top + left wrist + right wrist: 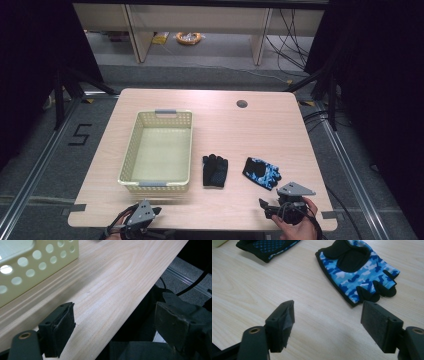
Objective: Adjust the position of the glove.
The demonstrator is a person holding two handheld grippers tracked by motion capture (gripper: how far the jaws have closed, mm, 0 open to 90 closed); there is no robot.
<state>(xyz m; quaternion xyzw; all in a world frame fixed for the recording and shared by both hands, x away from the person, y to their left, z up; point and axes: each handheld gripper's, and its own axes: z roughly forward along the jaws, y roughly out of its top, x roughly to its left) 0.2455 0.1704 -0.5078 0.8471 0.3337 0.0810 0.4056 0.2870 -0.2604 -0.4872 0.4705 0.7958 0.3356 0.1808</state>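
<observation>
A blue camouflage fingerless glove (261, 172) (359, 272) lies flat on the wooden table (225, 130), right of centre. Left of it rests a black glove (215, 170) (267, 247) with blue dotted grip. A cream perforated basket (157, 150) (30, 262) stands at the left, with nothing showing inside. My right gripper (267, 207) (328, 320) hovers open at the table's near right edge, just short of the camouflage glove, nothing between its jaws. At the near left edge my left gripper (150, 216) (112, 325) is open too, below the basket's front wall, half over the table's edge.
A round cable hole (242, 104) sits near the table's far edge. Beyond the table are desk legs, cables and a yellow coil (188, 37) on the floor. Dark curtains flank both sides.
</observation>
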